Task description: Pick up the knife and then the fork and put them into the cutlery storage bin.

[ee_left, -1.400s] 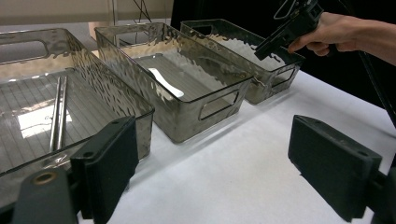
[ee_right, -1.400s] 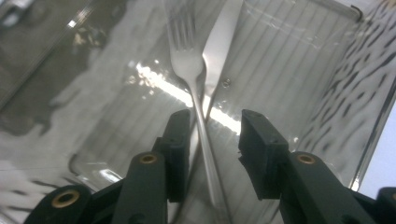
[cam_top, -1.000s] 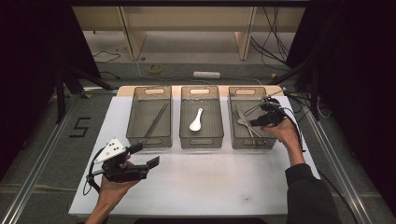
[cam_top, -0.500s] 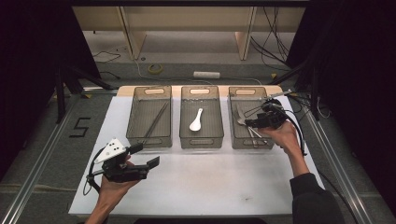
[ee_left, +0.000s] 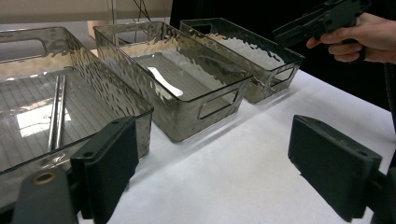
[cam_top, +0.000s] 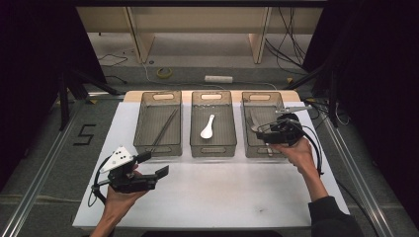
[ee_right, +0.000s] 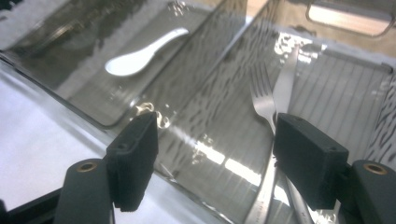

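Three smoky clear bins stand in a row on the white table. The left bin (cam_top: 140,123) holds metal chopsticks (cam_top: 165,129) (ee_left: 56,109). A white spoon (cam_top: 207,127) (ee_right: 140,51) lies in the middle bin (cam_top: 196,148). A metal fork (cam_top: 253,121) (ee_right: 261,100) lies in the right bin (cam_top: 245,143). My right gripper (cam_top: 261,132) (ee_right: 217,158) hovers over that bin's near part. Its jaws have just been opening, and nothing is between them. My left gripper (cam_top: 154,164) (ee_left: 224,172) is held open above the table in front of the left bin.
The white table top (cam_top: 222,192) stretches bare in front of the bins. Metal rails (cam_top: 34,173) run along both sides. Cables (cam_top: 316,148) trail from the right gripper. A tape roll (cam_top: 164,72) and a white tube (cam_top: 219,78) lie on the floor beyond.
The right hand has drawn slightly toward the bin's near side and its jaws stand wider apart. The left hand and gripper have stayed still.
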Demonstrator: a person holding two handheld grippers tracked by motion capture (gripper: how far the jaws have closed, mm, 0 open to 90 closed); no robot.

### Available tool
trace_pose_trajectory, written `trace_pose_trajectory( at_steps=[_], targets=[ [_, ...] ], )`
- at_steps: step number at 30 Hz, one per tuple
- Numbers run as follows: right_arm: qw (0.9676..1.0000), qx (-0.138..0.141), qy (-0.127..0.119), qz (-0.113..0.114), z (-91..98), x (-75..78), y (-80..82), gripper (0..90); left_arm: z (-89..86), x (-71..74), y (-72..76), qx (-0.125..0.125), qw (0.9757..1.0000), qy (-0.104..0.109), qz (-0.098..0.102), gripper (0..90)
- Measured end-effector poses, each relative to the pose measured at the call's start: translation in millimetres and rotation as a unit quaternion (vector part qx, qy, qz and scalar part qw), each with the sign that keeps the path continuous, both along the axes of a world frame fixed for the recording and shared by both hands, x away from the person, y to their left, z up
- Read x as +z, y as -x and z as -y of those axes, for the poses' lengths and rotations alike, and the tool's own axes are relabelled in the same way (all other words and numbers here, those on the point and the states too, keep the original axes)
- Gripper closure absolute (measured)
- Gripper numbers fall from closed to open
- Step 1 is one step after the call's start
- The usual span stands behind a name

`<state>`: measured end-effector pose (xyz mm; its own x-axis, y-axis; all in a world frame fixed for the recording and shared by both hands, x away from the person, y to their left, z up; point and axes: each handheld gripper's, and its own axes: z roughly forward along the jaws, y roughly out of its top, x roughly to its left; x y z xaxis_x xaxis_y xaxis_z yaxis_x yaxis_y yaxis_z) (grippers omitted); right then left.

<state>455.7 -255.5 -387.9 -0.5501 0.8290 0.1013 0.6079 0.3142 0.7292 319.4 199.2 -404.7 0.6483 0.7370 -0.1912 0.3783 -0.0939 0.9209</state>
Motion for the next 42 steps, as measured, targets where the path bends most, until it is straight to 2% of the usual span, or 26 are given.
trace_pose_trajectory(
  at_steps=[10,15,19,28,31,42],
  targets=[
    [0.9993,0.01,-0.025,0.027,-5.4,-2.5,25.1,31.8,0.1,-0.1,-0.2,0.0,1.0,0.0,0.0,15.5],
    [0.9984,0.016,-0.037,0.039,-8.3,-1.6,35.3,28.8,0.3,0.2,0.2,0.0,1.0,0.001,0.0,15.5],
    [0.998,0.021,-0.046,0.039,-10.5,-5.2,45.3,24.3,0.1,0.2,0.1,0.0,1.0,0.001,0.0,15.5],
    [0.9948,0.018,-0.083,0.056,-6.4,-11.3,70.5,22.6,-0.5,0.6,-0.2,-0.003,1.0,0.005,-0.002,15.5],
    [0.9946,0.021,-0.08,0.062,-8.5,-13.5,76.8,22.1,-0.3,0.6,-0.1,-0.004,1.0,0.005,-0.003,15.5],
    [0.9913,0.023,-0.1,0.082,-8.6,-19.9,103.0,20.2,-1.6,0.9,0.2,-0.005,0.9999,0.011,-0.003,15.5]
  ],
)
